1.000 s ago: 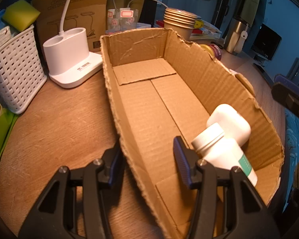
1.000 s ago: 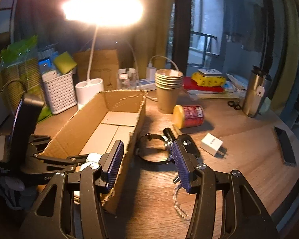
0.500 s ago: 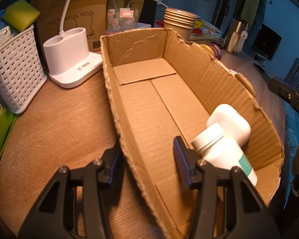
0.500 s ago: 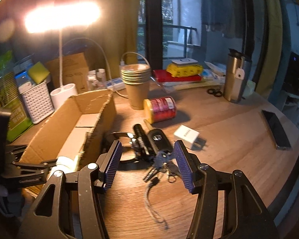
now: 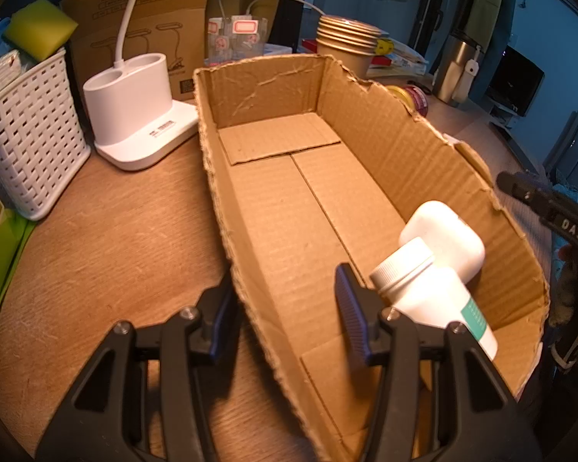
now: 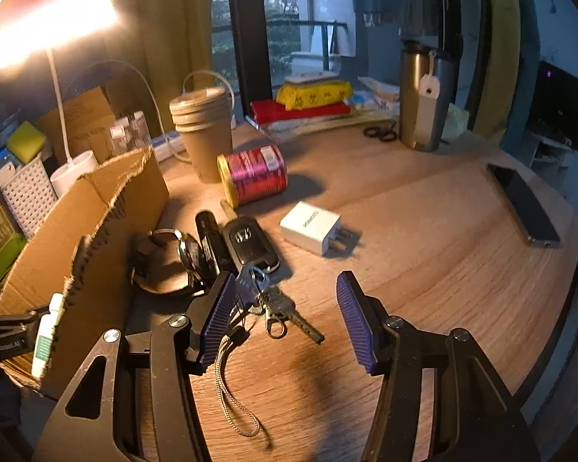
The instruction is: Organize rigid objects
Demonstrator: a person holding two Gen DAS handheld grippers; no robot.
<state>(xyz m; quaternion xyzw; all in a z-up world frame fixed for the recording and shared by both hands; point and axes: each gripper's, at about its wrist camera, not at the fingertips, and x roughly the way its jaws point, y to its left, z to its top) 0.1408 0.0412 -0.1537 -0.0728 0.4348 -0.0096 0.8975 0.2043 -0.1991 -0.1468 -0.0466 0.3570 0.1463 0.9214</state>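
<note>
A torn cardboard box [image 5: 289, 200] lies on the wooden table. Two white bottles lie in its near right corner: one with a ribbed cap and green label [image 5: 431, 292], one plain [image 5: 447, 238]. My left gripper [image 5: 285, 308] is open and straddles the box's left wall without gripping it. My right gripper [image 6: 285, 312] is open and empty over the table right of the box [image 6: 108, 227]. A car key with a key bunch [image 6: 258, 261], a black torch [image 6: 210, 238], a white charger [image 6: 312, 227] and a red spool [image 6: 254, 175] lie ahead of it.
A white lamp base [image 5: 138, 115] and a white woven basket [image 5: 23, 131] stand left of the box. Stacked paper cups [image 6: 202, 131], a steel tumbler [image 6: 424, 96], scissors [image 6: 381, 133], books [image 6: 300, 111] and a phone [image 6: 524, 204] are on the table.
My right gripper has swung right, away from the box, and now hangs over the keys and open table. My left gripper and the box have not moved.
</note>
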